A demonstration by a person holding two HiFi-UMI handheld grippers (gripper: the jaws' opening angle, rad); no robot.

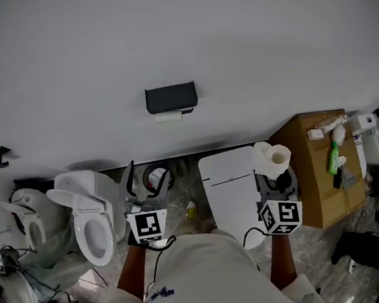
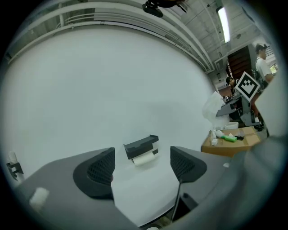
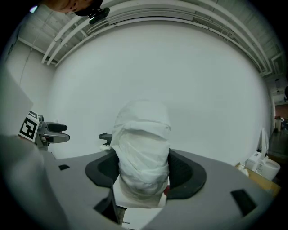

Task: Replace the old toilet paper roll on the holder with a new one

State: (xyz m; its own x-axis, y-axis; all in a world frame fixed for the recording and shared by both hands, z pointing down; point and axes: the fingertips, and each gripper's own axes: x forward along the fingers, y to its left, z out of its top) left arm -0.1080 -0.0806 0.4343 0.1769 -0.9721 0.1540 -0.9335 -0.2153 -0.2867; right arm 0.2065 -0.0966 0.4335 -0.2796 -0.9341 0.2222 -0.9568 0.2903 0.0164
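Left tool (image 2: 141, 168) at my 11 o'clock: released, jaws wide apart, nothing between the pads. Through the gap I see only wall, with the holder far off.

Right tool (image 3: 144, 173) at my 1 o'clock: clenched on the new roll (image 3: 143, 148). Both pads are on its sides, the roll stands upright, and its loose outer wrap is crumpled. In the head view the roll's core opening faces up (image 1: 272, 159).

Both tools are roughly level, side by side and well apart: left (image 1: 146, 183), right (image 1: 276, 180).

Floor level: open toilet (image 1: 92, 217) at 10 o'clock. A white closed-lid fixture (image 1: 231, 183) sits just left of the right tool. Cardboard box (image 1: 318, 168) at 2 o'clock, with a green bottle (image 1: 334, 158) on top.

Far, 12 o'clock: black holder (image 1: 171, 97) on the white wall (image 1: 178, 35). The old roll (image 1: 168, 117) hangs under it, thin and nearly used up. Same pair in the left gripper view: holder (image 2: 141, 144), old roll (image 2: 145, 158). Neither tool is near the holder.
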